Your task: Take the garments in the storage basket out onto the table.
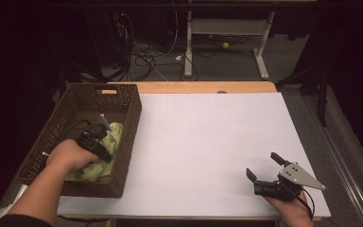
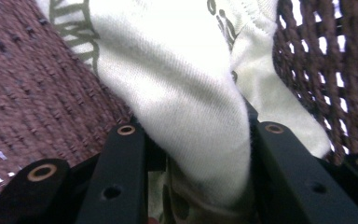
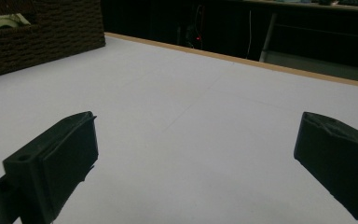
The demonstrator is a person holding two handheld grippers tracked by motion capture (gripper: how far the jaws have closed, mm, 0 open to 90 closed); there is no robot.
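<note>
Wicker basket (image 1: 125,118), dark brown, sits at the worktop's left edge w/ a pale green printed cloth (image 1: 115,134) bunched inside. Left tongs (image 1: 105,142) are down in the basket, pointing into the cloth, w/ the person's left hand (image 1: 68,155) gripping the body from the near side. Left gripper view: both black jaws are pressed against a thick fold of cloth (image 2: 186,93), one jaw on each side, so the tongs are pinching the cloth. Fabric bulges up and over between the jaws; woven basket wall (image 2: 37,93) sits close behind at left and right. Cloth lies in the near half of the basket, approx. against its right-hand wall, as seen from the high view.

Right tongs (image 1: 263,166) sit near the worktop's near-right corner, well apart from the basket, held by the right hand (image 1: 290,208). Jaws are spread wide, nothing between them. Right gripper view: the two jaws stand far apart over bare white worktop (image 3: 191,130); basket corner (image 3: 42,37) shows at upper left w/ a bit of cloth above its rim.

Worktop (image 1: 217,142) is covered w/ a white sheet; wood edge shows along the far side.
</note>
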